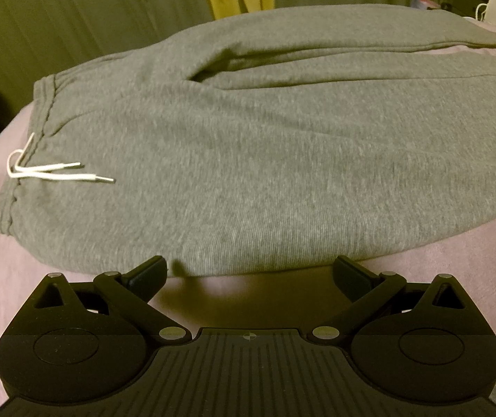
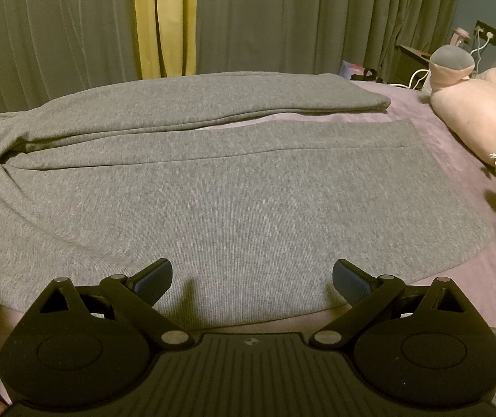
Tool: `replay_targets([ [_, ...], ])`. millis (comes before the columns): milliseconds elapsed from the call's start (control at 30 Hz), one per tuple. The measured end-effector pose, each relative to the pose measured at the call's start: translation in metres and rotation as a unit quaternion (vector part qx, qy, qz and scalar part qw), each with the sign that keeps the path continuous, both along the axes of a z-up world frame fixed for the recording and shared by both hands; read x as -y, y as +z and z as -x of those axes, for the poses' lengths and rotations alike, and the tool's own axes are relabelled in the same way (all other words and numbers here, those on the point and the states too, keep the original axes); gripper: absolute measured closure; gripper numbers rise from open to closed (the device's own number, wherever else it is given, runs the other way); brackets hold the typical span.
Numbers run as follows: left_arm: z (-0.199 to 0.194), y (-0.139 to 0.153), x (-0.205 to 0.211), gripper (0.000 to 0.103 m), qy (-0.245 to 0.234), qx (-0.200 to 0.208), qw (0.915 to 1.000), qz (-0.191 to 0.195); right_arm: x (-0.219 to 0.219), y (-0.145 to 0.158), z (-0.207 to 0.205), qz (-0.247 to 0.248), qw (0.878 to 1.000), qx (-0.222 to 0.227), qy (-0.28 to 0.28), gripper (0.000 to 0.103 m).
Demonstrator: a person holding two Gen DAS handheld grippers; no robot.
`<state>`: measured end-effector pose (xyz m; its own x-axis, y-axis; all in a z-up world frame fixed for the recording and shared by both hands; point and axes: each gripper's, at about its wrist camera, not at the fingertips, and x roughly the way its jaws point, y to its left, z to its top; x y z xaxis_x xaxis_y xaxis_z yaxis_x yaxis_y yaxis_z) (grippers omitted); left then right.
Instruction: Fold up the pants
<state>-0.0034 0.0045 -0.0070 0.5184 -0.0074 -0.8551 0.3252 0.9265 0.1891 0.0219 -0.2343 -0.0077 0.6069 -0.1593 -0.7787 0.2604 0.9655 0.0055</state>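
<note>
Sweatpants: lying flat on the bed, legs apart.
Left gripper: you're hovering at their near edge, fingers wide, ready to pinch.
Right gripper: hovering likewise, fingers wide.

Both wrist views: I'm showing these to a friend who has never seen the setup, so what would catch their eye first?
Most likely the grey pants, spread flat across the purple bedspread with both legs running to the right. Next, the white drawstring lying on the waistband at the left in the left wrist view. Then the pink stuffed toys at the bed's right edge, and each pair of black tongs, left and right, open at the pants' near edge.
</note>
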Motion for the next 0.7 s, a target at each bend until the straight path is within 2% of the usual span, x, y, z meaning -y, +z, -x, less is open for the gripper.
replay_targets([
  [700, -0.0021, 0.0, -0.0046, 0.0, 0.013, -0.006, 0.9999, 0.004, 0.003, -0.0041, -0.0077, -0.021, 1.0, -0.014, 0.001, 0.004],
])
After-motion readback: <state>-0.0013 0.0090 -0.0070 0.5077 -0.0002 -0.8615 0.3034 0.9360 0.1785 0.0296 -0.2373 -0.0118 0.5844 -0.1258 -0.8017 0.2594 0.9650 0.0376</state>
